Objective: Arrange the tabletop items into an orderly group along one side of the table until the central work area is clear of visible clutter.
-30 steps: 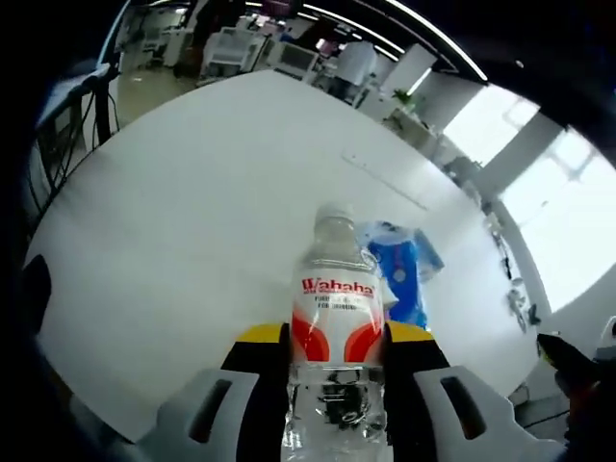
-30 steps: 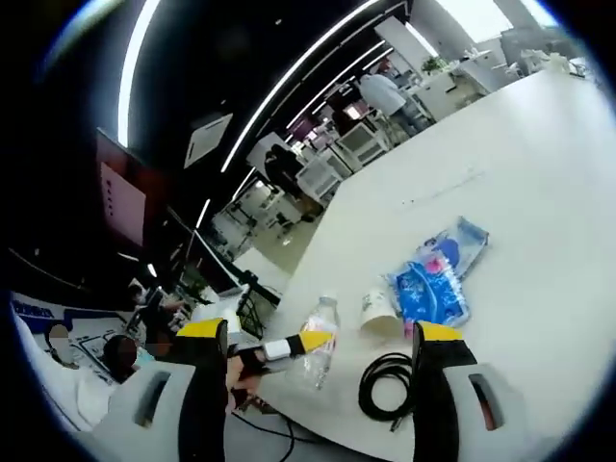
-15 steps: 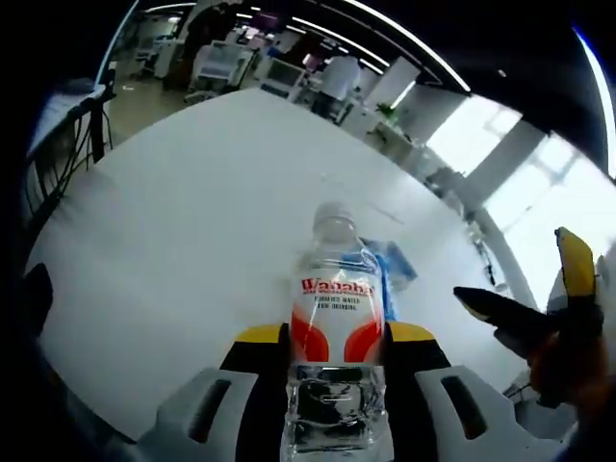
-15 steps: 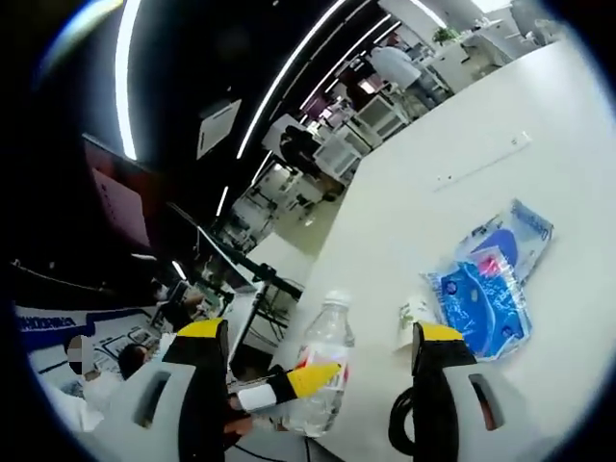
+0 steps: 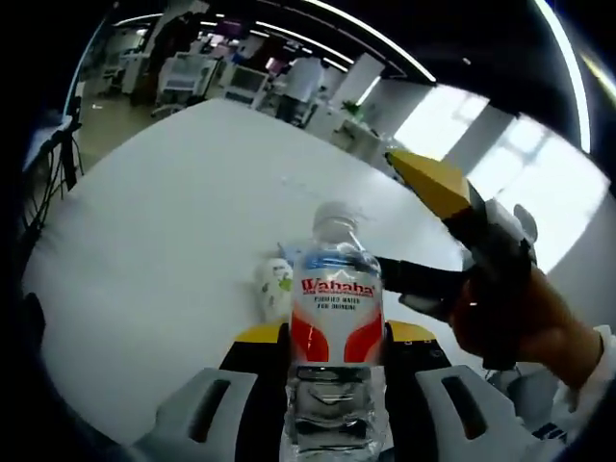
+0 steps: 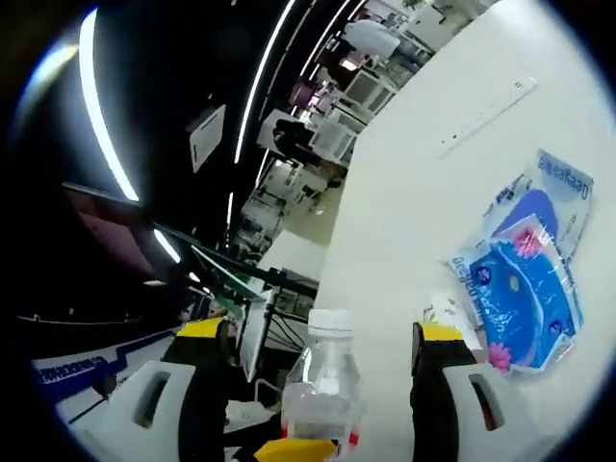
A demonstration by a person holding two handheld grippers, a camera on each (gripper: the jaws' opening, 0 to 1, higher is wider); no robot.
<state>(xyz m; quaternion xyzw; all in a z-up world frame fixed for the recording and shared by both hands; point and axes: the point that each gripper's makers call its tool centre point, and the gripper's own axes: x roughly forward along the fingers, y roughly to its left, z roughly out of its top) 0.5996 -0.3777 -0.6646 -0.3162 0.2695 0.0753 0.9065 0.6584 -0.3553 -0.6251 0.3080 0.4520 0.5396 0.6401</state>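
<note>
Left claw (image 5: 335,345) clamps the bottle (image 5: 335,318) upright (cap far end up); right claw (image 6: 322,385) spread wide around it.

Left gripper (image 5: 336,339): two black jaws tipped yellow, on pale grey moulded mounts with slotted openings. Right gripper (image 6: 316,339): same make, yellow-capped black jaws, grey slotted mounts. Hand (image 5: 520,318) around the right gripper's body, white sleeve cuff (image 5: 597,371) at wrist.

Ceiling light strips (image 6: 260,91), background office desks (image 5: 217,72)
</note>
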